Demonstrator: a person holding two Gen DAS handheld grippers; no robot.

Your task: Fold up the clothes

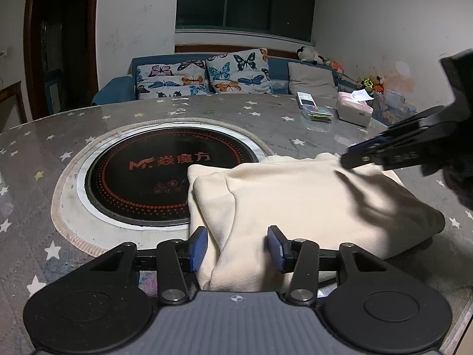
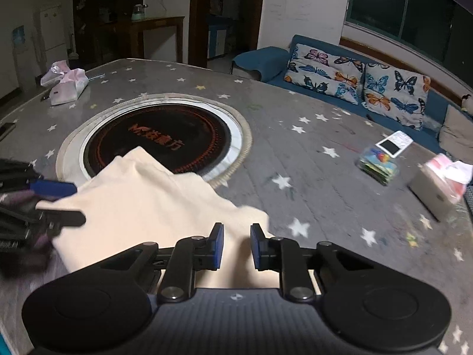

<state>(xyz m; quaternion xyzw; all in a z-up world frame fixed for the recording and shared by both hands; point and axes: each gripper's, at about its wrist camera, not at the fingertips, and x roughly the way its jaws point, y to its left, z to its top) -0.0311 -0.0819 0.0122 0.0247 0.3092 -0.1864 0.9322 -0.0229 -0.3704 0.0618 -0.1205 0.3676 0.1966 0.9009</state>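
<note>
Lying folded on the table, cream garment

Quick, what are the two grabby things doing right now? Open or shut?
Left hand-held gripper: open, its fingers either side of the cream garment.
Right hand-held gripper: open, over the garment, gripping nothing.

One cream garment, two claws and one round cooktop are here. The sofa carries two butterfly cushions and one grey cushion. Two tissue packs show.
</note>
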